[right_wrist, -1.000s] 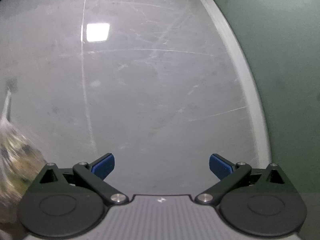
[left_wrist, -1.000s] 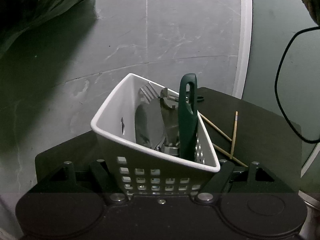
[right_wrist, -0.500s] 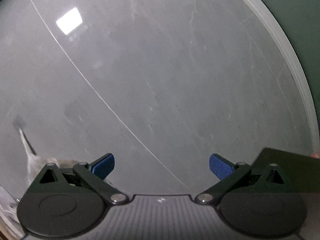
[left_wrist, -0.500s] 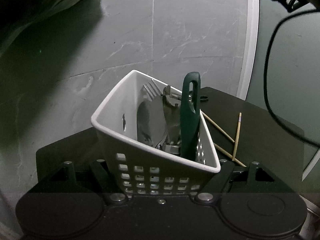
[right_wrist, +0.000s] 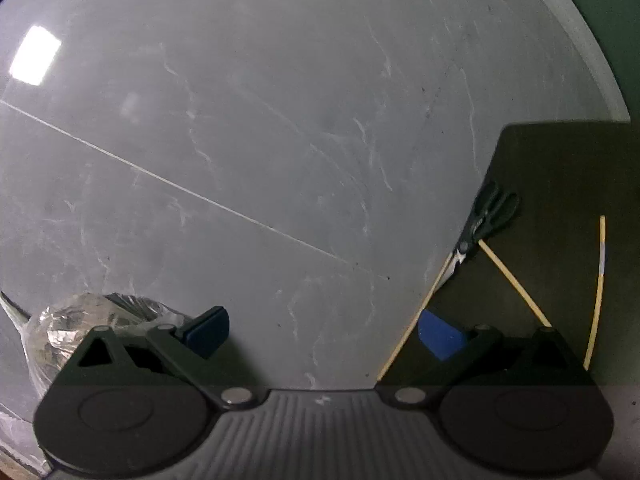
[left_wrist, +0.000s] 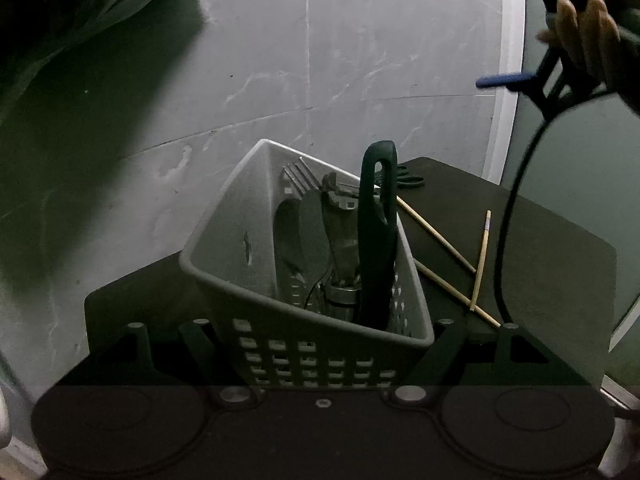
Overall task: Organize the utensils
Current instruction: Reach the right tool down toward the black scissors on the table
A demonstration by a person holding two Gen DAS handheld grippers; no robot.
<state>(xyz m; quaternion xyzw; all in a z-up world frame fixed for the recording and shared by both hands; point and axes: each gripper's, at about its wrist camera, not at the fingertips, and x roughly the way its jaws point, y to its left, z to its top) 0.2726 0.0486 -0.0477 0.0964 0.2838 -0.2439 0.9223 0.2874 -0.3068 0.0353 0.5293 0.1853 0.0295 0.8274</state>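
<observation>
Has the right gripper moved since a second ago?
Yes. In the left wrist view the right gripper has come down and inward from the top right corner, against the white wall trim.

Looks domestic, a home floor corner more than kitchen proper: grey marble-veined floor tiles [left_wrist: 248,80], white skirting [left_wrist: 510,80] under a green wall [left_wrist: 580,184], low black table [left_wrist: 540,264] with a cutlery caddy [left_wrist: 280,344], crumpled plastic bag [right_wrist: 72,320] on the floor.

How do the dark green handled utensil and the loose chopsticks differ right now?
The dark green utensil stands upright inside the white caddy; the chopsticks lie flat on the black tabletop. The utensil is thick and dark with a hanging slot; the chopsticks are thin and pale. Neither is gripped directly.
</observation>
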